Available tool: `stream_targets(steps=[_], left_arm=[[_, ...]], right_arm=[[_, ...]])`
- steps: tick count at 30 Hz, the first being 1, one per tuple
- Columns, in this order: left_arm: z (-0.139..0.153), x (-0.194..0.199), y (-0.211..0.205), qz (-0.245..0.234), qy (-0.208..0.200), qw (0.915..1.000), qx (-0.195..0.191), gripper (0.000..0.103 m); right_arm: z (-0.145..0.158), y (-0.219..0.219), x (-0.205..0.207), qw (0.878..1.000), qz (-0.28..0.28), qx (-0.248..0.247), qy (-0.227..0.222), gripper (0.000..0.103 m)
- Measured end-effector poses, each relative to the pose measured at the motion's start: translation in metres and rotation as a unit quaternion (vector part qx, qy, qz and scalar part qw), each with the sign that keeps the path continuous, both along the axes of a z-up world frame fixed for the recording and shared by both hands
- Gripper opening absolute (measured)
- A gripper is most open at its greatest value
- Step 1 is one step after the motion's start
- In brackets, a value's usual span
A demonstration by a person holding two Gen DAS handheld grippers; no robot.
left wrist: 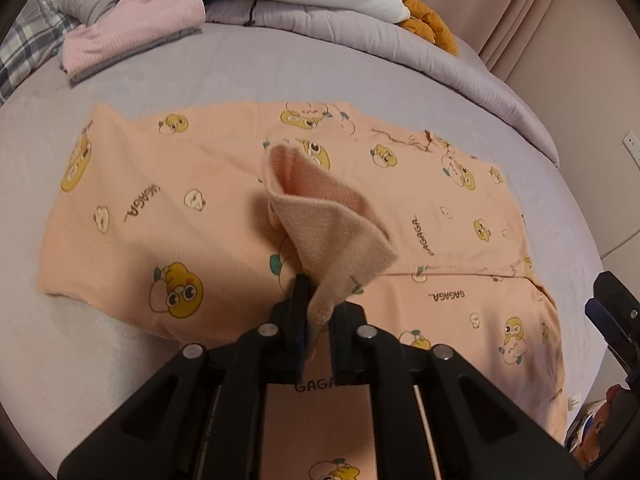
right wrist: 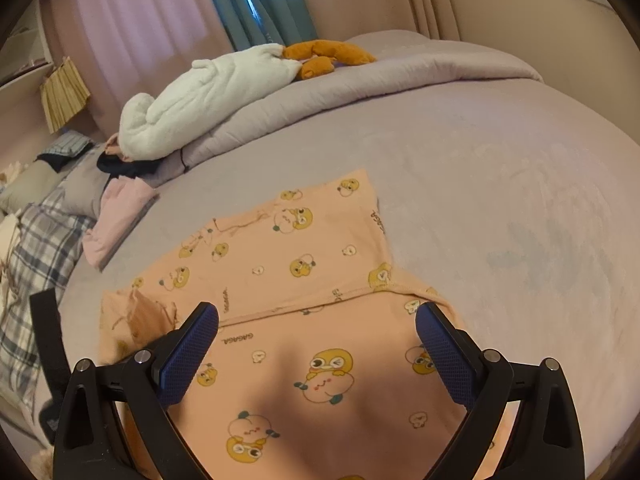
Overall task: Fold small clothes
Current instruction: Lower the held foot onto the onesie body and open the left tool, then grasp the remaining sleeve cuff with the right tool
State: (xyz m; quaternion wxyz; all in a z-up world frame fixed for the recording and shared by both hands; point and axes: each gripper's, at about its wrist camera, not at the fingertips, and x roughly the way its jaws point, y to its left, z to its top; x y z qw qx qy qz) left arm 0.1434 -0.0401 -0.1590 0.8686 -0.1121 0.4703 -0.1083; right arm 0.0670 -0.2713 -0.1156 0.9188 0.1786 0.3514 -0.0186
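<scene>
The peach printed garment lies spread on the lilac bed, partly folded: in the right wrist view a hemmed edge runs across it where one layer lies over another. The left hand-held gripper has a corner of the cloth between its jaws, which stand nearly together; the fleecy inside of the fabric shows in a raised cone above the flat layers. Whether the pads are pressing the corner or have just let go of it is hard to tell, since a narrow gap shows beside the cloth. The right hand-held gripper hovers over the near part of the garment with its jaws wide apart and nothing between them.

The step in hand looks like laying this corner down to finish a fold. To do it well, the corner should go low and flat, in line with the hemmed edge, before it is freed, so the flap does not spring back or bunch. The open right hand-held gripper could press the layers just beside the crease to keep them from dragging. Fleece is thick and soft, so a slow release and a light smoothing stroke toward the far side should keep the fold square. The folded pink clothes at the far left stay well apart.
</scene>
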Motion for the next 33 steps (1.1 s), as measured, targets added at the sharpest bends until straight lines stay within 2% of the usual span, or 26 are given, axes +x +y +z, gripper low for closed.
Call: stream_targets(steps=[2,3,5,11,18,21,23,26,30,33], left_arm=[[0.003,-0.001,-0.001,-0.011,0.003,0.9998,-0.018,0.031],[0.006,-0.003,0.000,-0.018,0.004,0.9994,-0.028,0.036],[0.012,-0.011,0.000,-0.026,-0.004,0.9992,-0.031,0.051],[0.034,-0.033,0.016,-0.013,-0.040,0.9991,-0.001,0.066],[0.057,-0.051,0.086,0.089,-0.055,0.9945,-0.013,0.070],[0.061,-0.057,0.118,0.148,-0.055,0.9874,-0.004,0.070],[0.061,-0.062,0.135,0.172,-0.053,0.9836,-0.011,0.070],[0.059,-0.068,0.155,0.197,-0.048,0.9788,-0.027,0.070],[0.059,-0.077,0.169,0.225,-0.049,0.9729,-0.012,0.070],[0.058,-0.080,0.179,0.231,-0.049,0.9713,-0.025,0.070]], right_arm=[[-0.001,0.000,0.001,1.000,0.002,-0.001,0.002,0.098],[-0.001,0.001,0.001,1.000,0.002,-0.001,0.002,0.098],[-0.001,0.001,0.000,1.000,0.004,-0.002,0.003,0.098],[0.000,0.002,0.000,1.000,0.008,-0.005,0.005,0.098],[0.001,0.015,0.002,1.000,0.025,-0.011,0.005,0.098],[0.003,0.027,0.003,0.999,0.039,-0.018,0.006,0.098],[0.004,0.037,0.003,0.998,0.050,-0.024,0.006,0.098],[0.006,0.058,0.006,0.996,0.079,-0.033,0.003,0.098],[0.004,0.094,0.012,0.991,0.123,-0.051,0.008,0.098],[0.001,0.117,0.018,0.987,0.151,-0.061,0.012,0.098]])
